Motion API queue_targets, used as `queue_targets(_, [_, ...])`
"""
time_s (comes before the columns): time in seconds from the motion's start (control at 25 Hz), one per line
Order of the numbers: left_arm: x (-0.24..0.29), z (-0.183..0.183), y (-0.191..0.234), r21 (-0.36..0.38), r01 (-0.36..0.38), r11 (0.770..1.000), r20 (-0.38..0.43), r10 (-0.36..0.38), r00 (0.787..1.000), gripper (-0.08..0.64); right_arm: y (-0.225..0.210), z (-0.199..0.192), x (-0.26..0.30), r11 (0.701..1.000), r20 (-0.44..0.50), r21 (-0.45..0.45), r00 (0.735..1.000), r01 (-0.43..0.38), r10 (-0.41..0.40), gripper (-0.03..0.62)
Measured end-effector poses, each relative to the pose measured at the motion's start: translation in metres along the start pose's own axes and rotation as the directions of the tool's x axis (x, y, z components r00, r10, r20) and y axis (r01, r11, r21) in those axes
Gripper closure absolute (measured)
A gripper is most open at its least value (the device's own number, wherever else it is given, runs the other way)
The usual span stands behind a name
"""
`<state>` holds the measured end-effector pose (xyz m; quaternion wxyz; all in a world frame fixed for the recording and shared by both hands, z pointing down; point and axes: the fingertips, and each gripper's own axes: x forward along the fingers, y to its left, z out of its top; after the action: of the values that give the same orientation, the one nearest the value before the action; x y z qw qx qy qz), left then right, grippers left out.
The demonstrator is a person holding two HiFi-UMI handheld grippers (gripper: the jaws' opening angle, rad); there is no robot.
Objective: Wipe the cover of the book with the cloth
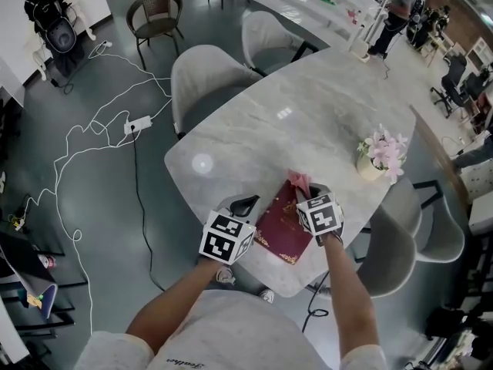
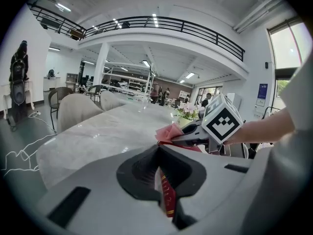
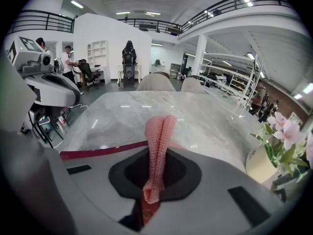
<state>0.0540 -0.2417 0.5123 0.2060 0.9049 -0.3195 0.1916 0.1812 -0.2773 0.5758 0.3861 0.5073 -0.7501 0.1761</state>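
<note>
We clamp the left gripper (image 2: 162, 180) on the dark red gilt-trimmed book (image 1: 279, 226) at the near edge of the white marble table (image 1: 293, 122), right gripper (image 3: 151, 185) pinching the pink knitted cloth (image 3: 159, 141), and a hard swipe could skid the book off.

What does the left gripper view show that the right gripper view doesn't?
Only the left gripper view shows the left claw shut on the edge of the book, and the right claw seen from outside. Only the right gripper view looks into the right claw, with the pink cloth pinched between its jaws, and shows the left claw from outside at far left. Both show the marble table, the book, the cloth and the potted flowers.
</note>
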Motion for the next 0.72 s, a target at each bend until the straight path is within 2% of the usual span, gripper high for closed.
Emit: queue_targets(0.72, [-0.018, -0.007, -0.014, -0.006, -0.03, 1.0, 0.011, 0.03, 0.999, 0.552, 0.028, -0.012, -0.014, 0.998, 0.002, -0.011, 0.998, -0.058, 0.058, 0.574])
